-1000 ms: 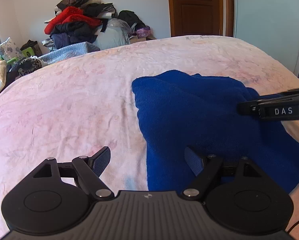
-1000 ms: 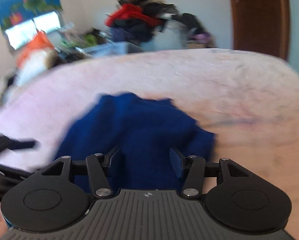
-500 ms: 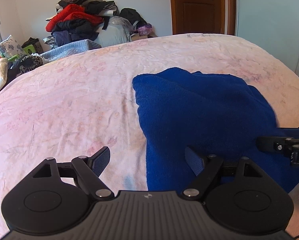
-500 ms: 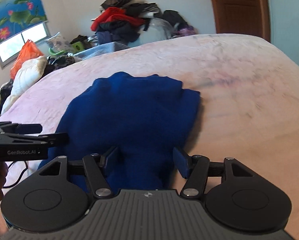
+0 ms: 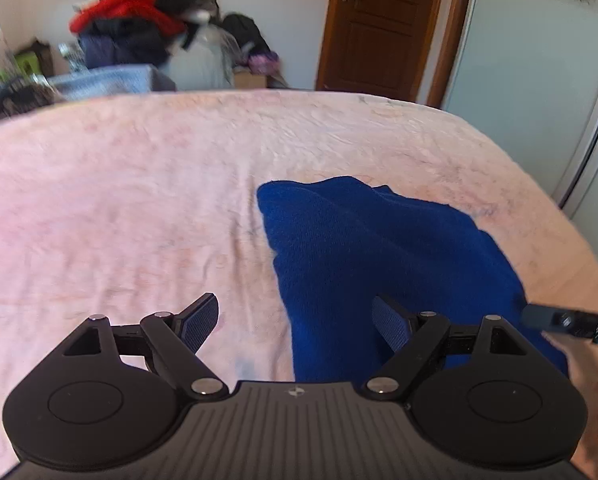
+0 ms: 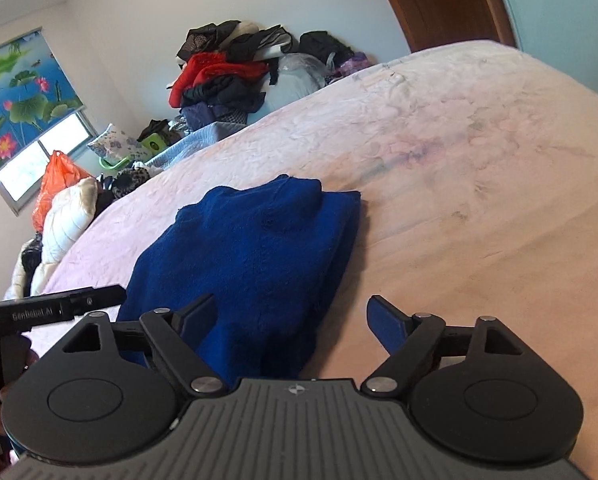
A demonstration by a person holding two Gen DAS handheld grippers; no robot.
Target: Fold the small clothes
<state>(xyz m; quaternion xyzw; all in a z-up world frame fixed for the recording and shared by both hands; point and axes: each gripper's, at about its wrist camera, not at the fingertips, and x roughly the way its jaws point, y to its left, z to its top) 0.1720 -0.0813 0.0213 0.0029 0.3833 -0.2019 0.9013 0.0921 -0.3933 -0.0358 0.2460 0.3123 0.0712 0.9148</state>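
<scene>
The left gripper (image 5: 295, 322) is spread wide and holds nothing — its right finger hangs over the soft dark-blue knitted garment (image 5: 383, 256). The right gripper (image 6: 291, 322) is spread wide too — also holding nothing. The blue garment lies folded on the pale pink flowery bedspread (image 5: 119, 208).

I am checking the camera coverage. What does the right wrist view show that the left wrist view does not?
Only the right wrist view shows the lotus blind over the window, the orange bag and the white pillow.

Only the left wrist view shows the grey sliding panel beside the door.

Both show the blue garment lying on the pink bedspread, the clothes pile at the wall, the brown door, and an open left claw and open right claw.
</scene>
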